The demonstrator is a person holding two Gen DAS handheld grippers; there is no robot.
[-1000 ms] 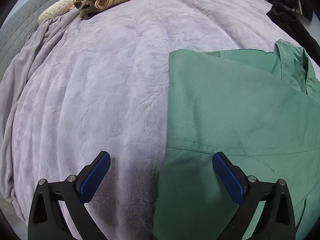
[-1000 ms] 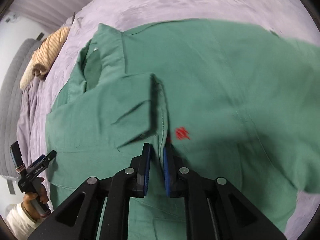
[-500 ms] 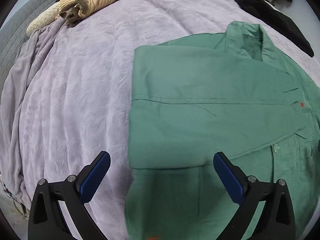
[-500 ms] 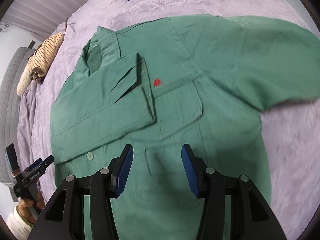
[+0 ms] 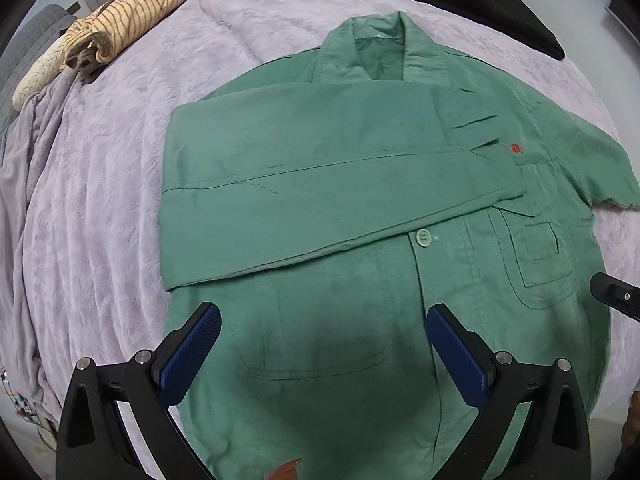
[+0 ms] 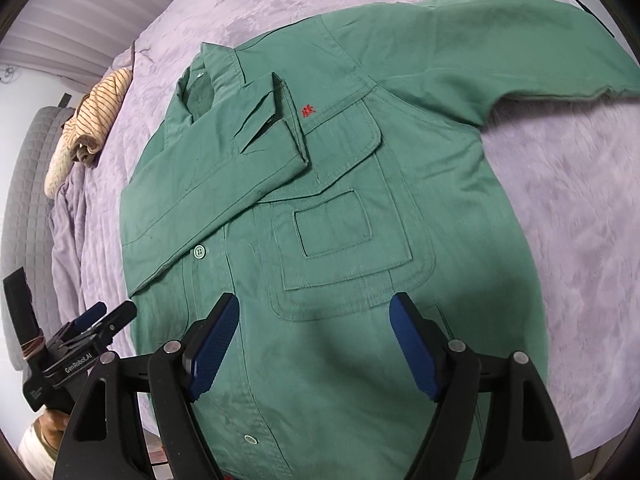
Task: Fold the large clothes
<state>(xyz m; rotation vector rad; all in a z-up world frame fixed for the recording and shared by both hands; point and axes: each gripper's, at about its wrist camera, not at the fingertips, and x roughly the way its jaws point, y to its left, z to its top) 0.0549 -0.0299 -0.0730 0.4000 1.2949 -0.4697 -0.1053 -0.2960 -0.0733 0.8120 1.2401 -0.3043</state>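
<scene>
A green button-up shirt [image 5: 344, 280] lies front up on a lilac blanket [image 5: 100, 184], collar at the far end. Its left sleeve [image 5: 320, 184] is folded across the chest, cuff near a small red mark [image 5: 516, 147]. The other sleeve [image 6: 500, 52] lies spread out to the right on the blanket. My left gripper [image 5: 322, 346] is open and empty, hovering over the shirt's lower front. My right gripper [image 6: 312, 340] is open and empty above the chest pocket [image 6: 348, 248]. The left gripper also shows in the right wrist view [image 6: 100, 316], at the shirt's left edge.
A striped beige garment [image 5: 120, 28] lies bunched at the far left of the bed, beside a grey quilted headboard [image 6: 28, 208]. Black clothing [image 5: 480, 4] lies at the far right edge. The blanket hangs down over the left side of the bed.
My right gripper let go of the sleeve cuff, opened and pulled back toward the hem. My left gripper moved right, from the shirt's left edge to over its front.
</scene>
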